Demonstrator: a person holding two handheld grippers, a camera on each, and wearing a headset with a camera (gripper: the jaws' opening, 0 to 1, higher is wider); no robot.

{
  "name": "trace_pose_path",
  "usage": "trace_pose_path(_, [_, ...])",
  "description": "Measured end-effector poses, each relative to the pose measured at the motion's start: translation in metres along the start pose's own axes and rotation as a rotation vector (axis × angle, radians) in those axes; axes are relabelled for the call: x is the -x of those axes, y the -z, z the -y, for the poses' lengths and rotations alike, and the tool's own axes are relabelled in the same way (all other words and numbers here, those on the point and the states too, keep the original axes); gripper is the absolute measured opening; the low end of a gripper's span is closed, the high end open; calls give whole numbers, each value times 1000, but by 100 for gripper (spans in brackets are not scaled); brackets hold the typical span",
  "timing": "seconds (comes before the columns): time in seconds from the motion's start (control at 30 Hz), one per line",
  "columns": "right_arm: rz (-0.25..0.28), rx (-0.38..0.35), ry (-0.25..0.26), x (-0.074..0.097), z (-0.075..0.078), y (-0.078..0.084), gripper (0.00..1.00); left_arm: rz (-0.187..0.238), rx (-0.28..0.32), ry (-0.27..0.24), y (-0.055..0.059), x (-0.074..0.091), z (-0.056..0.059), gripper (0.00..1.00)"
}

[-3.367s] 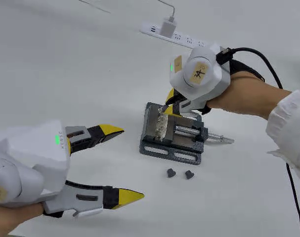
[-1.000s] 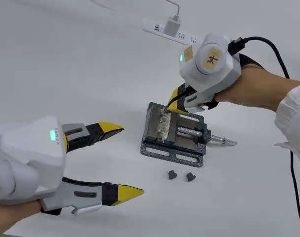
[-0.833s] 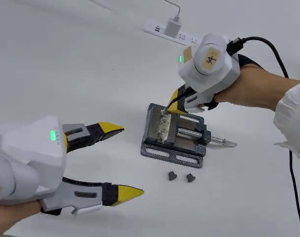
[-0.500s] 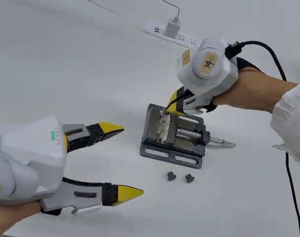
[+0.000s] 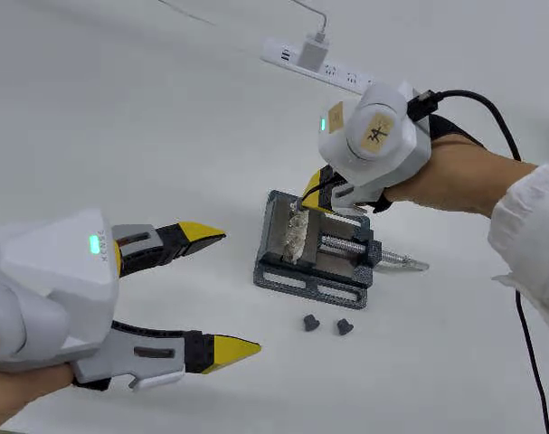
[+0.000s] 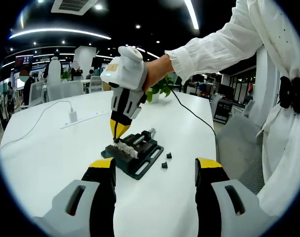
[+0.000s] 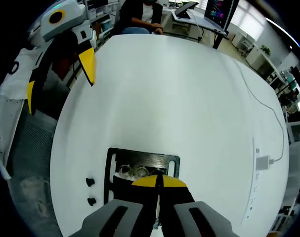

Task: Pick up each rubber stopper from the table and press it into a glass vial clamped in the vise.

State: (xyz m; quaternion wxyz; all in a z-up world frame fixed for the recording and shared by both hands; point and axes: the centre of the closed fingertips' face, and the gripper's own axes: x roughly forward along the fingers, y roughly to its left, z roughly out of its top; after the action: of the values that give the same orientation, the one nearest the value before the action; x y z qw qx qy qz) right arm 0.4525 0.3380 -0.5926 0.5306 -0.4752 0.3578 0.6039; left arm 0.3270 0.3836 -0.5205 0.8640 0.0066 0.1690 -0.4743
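Observation:
A dark grey vise (image 5: 315, 251) stands mid-table with clear glass vials (image 5: 292, 237) clamped in its left end. My right gripper (image 5: 305, 201) hovers with its yellow tips pressed together right over the far vial; in the right gripper view the gripper (image 7: 158, 178) points down at the vials (image 7: 132, 171), and whether anything small is pinched between the tips is hidden. Two dark rubber stoppers (image 5: 310, 322) (image 5: 345, 326) lie on the table in front of the vise. My left gripper (image 5: 229, 291) is held open at the lower left, well away from the vise, with nothing in it.
A white power strip (image 5: 319, 65) with a plugged charger lies at the far edge. A black cable (image 5: 496, 127) trails from the right gripper. The vise handle (image 5: 402, 262) sticks out to the right. Bare white table (image 5: 120, 136) spreads to the left.
The right gripper has drifted slightly left and down onto the vial end of the vise. The left gripper and the two stoppers have stayed put.

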Motion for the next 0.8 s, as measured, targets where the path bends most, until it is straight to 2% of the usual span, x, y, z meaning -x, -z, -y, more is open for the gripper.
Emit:
trace_pose_path(0.13, [16, -4, 18, 2, -4, -1, 0, -2, -4, 0, 0, 1, 1, 63])
trace_pose_path(0.37, [72, -21, 84, 3, -3, 0, 0, 1, -4, -1, 0, 0, 2, 63])
trace_pose_path(0.47, [78, -2, 120, 3, -5, -2, 0, 0, -3, 0, 0, 0, 2, 63])
trace_pose_path(0.53, [85, 8, 144, 3, -1, 2, 0, 3, 0, -2, 0, -1, 2, 63])
trace_pose_path(0.63, [84, 22, 159, 3, 0, 2, 0, 0, -4, 0, 0, -1, 3, 63])
trace_pose_path(0.8, [52, 54, 170, 2, 1, 1, 0, 0, -8, 2, -2, -2, 3, 63])
